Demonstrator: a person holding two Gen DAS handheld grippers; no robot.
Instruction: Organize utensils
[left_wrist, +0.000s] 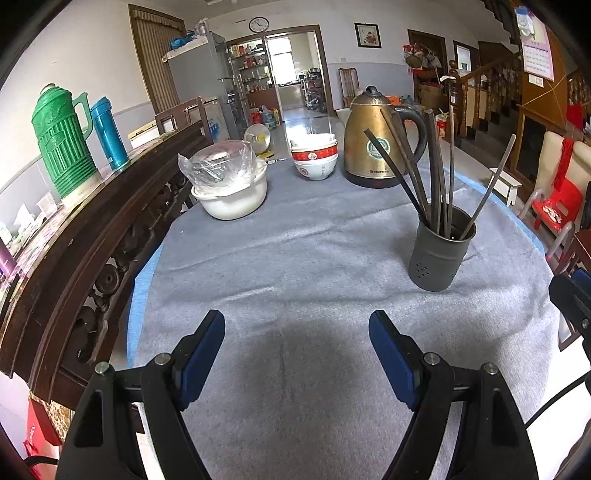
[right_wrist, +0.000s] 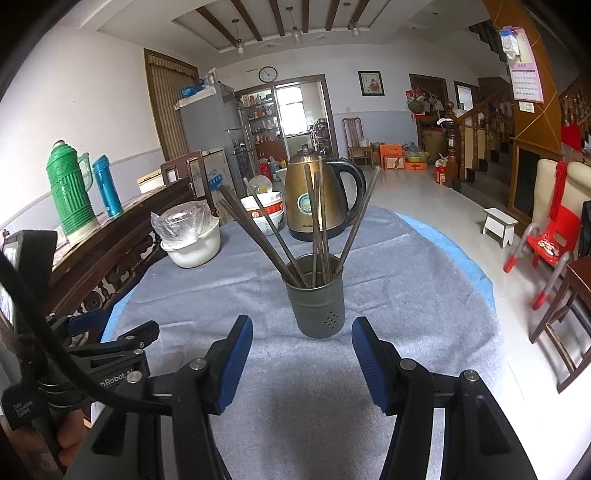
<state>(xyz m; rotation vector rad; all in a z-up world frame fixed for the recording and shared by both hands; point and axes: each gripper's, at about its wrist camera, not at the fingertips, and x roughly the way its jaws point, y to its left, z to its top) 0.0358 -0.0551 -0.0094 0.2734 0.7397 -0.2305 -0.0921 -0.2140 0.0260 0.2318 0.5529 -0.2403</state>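
A dark grey perforated holder (left_wrist: 439, 254) (right_wrist: 317, 299) stands upright on the grey tablecloth (left_wrist: 295, 277) with several dark chopsticks (left_wrist: 436, 173) (right_wrist: 317, 221) fanned out of it. My left gripper (left_wrist: 297, 325) hangs open over bare cloth, nearer than the holder and to its left, with nothing between its blue pads. My right gripper (right_wrist: 302, 332) is open too, its jaws standing either side of the holder's base but short of it, touching nothing. The left gripper's body (right_wrist: 110, 354) shows at the lower left of the right wrist view.
A brass kettle (left_wrist: 380, 144) (right_wrist: 314, 199), stacked red-and-white bowls (left_wrist: 314, 157) and a white pot (left_wrist: 232, 195) with a plastic-wrapped glass bowl stand at the table's far side. A carved wooden sideboard (left_wrist: 92, 240) with a green thermos (left_wrist: 62, 144) and a blue flask runs along the left.
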